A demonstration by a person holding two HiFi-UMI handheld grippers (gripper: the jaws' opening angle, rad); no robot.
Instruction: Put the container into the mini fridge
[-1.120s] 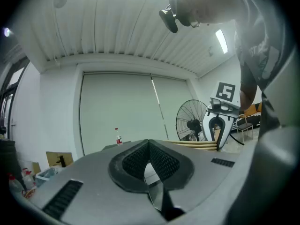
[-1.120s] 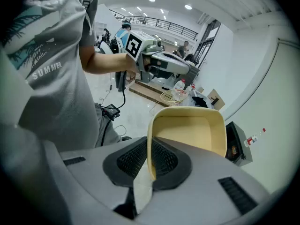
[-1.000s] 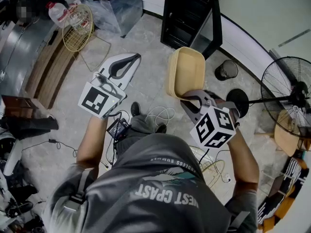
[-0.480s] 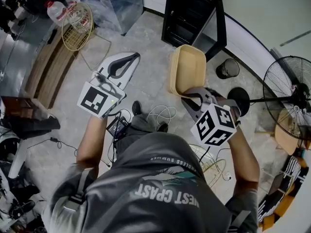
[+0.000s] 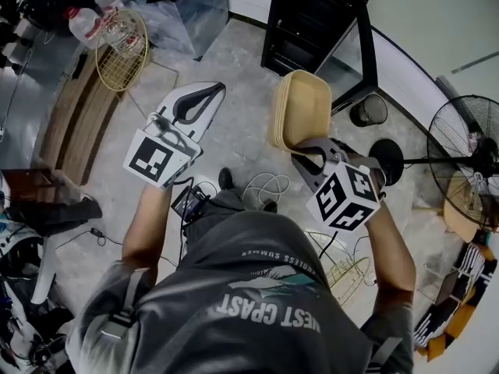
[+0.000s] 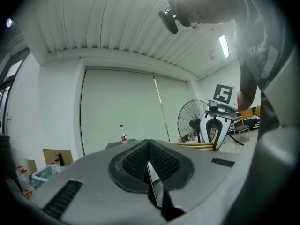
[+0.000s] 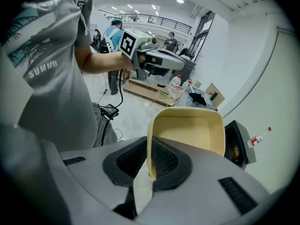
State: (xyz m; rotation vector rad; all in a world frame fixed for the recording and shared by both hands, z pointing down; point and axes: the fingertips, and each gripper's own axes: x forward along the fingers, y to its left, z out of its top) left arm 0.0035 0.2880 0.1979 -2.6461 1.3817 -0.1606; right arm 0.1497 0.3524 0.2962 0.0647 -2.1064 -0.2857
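A pale yellow container (image 5: 302, 114) hangs tilted over the floor, and my right gripper (image 5: 313, 154) is shut on its near rim. In the right gripper view the rim of the container (image 7: 187, 130) runs between the pads of the right gripper (image 7: 150, 165). The black mini fridge (image 5: 312, 18) stands just beyond it with its glass door (image 5: 355, 61) swung open; its dark inside shows in the mini fridge (image 7: 236, 146). My left gripper (image 5: 209, 93) is held out to the left of the container, its jaws shut with nothing between them, as in the left gripper (image 6: 149, 165) view.
A standing fan (image 5: 468, 158) and a small black bin (image 5: 368, 111) are right of the fridge. A wire basket (image 5: 121, 49) and a wooden platform (image 5: 74, 111) lie at the left. Cables (image 5: 265, 185) trail on the floor by the person's feet.
The person has stepped forward; both grippers and the held container have come a little nearer the fridge. The grip on the rim is unchanged.
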